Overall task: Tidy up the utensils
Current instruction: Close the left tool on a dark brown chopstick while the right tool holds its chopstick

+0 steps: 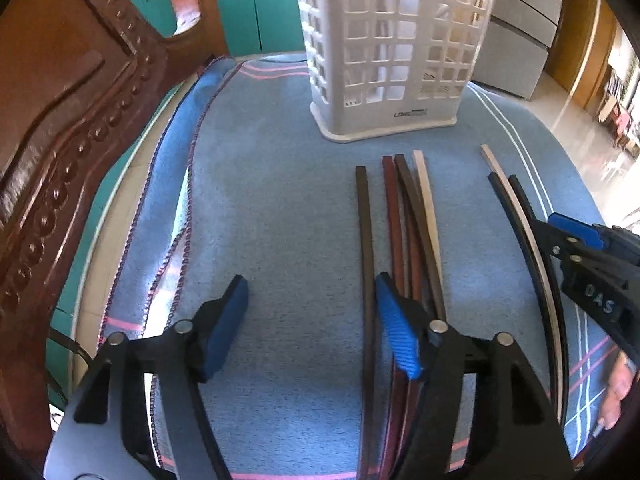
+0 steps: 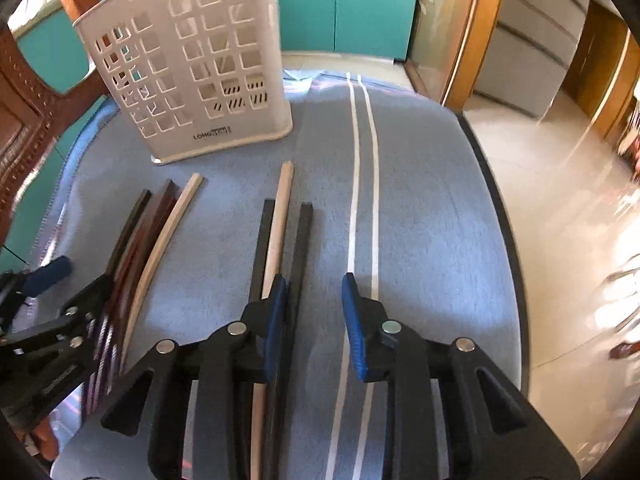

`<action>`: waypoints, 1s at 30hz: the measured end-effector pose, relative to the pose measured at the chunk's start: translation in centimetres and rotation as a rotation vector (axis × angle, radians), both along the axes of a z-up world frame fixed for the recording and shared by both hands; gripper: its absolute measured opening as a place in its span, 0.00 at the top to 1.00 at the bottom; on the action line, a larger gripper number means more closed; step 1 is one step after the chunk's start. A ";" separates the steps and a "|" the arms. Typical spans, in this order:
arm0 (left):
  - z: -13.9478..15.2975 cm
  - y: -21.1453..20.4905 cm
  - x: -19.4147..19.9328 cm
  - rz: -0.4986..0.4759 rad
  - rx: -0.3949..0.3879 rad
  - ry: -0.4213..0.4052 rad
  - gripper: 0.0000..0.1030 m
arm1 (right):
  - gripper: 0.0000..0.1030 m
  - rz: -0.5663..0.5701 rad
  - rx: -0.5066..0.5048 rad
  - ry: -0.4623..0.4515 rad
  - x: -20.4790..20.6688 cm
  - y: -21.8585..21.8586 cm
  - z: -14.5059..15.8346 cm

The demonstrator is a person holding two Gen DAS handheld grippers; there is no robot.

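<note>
Several chopsticks lie lengthwise on a blue cloth point(image 1: 260, 200) in front of a white slotted utensil basket point(image 1: 392, 60) point(image 2: 192, 72). My left gripper point(image 1: 316, 320) is open over the cloth. A dark brown chopstick point(image 1: 365, 240) runs between its jaws, close beside the right pad, while red-brown and pale sticks point(image 1: 416, 216) pass under that finger. My right gripper point(image 2: 316, 320) is open, with a black chopstick point(image 2: 302, 248) just inside its left pad. A pale wooden chopstick point(image 2: 280, 216) and another black one point(image 2: 262, 240) pass under that finger. Each gripper shows at the edge of the other view.
A carved wooden chair point(image 1: 60, 120) stands close on the left. The table's right edge point(image 2: 496, 200) drops to a shiny floor point(image 2: 560, 208). Teal cabinets point(image 2: 360, 8) stand behind. Part of a hand point(image 1: 620, 380) shows at the lower right.
</note>
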State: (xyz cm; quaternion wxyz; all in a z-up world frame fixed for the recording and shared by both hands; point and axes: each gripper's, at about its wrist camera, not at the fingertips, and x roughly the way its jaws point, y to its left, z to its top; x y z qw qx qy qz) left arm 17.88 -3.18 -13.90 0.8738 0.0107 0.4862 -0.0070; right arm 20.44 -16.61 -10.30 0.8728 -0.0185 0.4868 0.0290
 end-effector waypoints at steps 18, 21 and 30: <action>-0.9 1.8 3.9 0.002 -0.024 0.007 0.11 | 0.92 0.015 0.055 0.024 0.0 -0.4 -0.2; -1.1 2.0 4.6 -0.004 -0.025 0.016 0.10 | 0.92 0.010 0.041 0.021 0.0 -0.1 -0.3; -0.5 1.6 4.7 -0.010 -0.027 0.024 0.36 | 0.91 0.003 0.027 0.027 0.4 0.6 -0.3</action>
